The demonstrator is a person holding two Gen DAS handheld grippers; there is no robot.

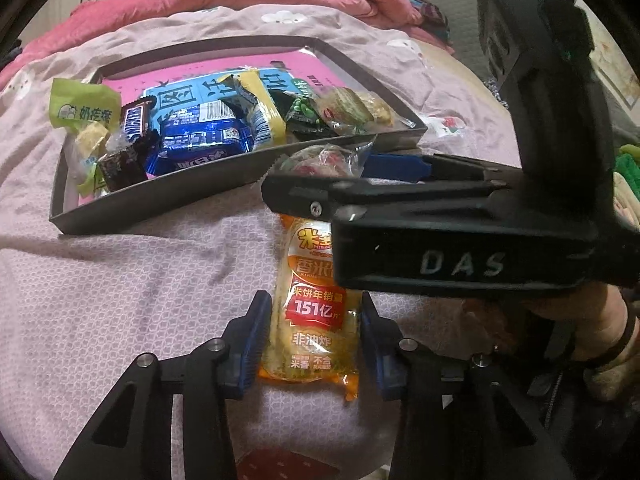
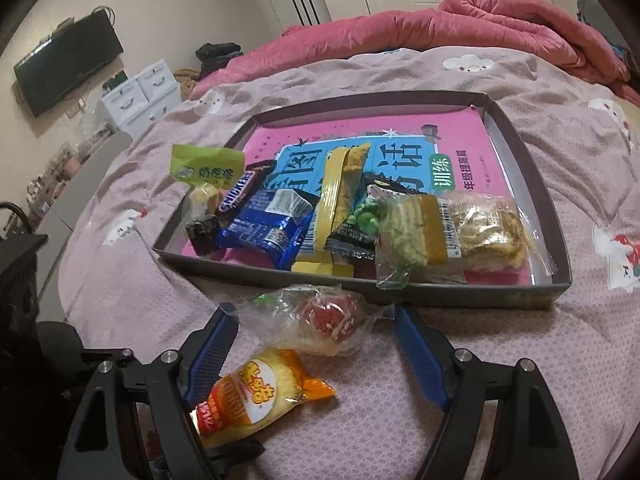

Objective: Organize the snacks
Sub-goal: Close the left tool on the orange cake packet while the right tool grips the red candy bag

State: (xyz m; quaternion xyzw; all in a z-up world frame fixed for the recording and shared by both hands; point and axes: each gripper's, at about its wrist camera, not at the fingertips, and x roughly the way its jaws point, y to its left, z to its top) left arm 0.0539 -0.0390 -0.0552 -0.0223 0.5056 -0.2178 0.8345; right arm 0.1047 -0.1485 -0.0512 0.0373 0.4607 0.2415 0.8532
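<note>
**Two packets on the bed, a claw at each**

The left claw [image 1: 310, 344] had its blue pads against both long sides of the orange rice-cracker packet [image 1: 314, 312], closed in on it; the packet lay flat on the lilac bedspread [image 1: 120, 300] just in front of the tray [image 1: 160, 200]. Its long axis ran straight away from the claw, toward the tray, with the far end hidden under the right claw's body. The packet looked light and crinkly, the crackers inside brittle, so a gentle squeeze across the middle of its narrow width seemed the right hold.

The right claw [image 2: 316, 344] stood wide open around the clear-wrapped round snack [image 2: 320, 320], which lay near the tray's front wall, touching nothing but the bedspread as far as could be seen. Its twisted wrapper ends pointed left and right, toward the two pads. It seemed soft and slippery in its loose film; taking the firm red middle, not the film tails, would hold better.

The tray already held a row of wrapped snacks [image 2: 280, 216] on a pink book [image 2: 440, 136].
</note>
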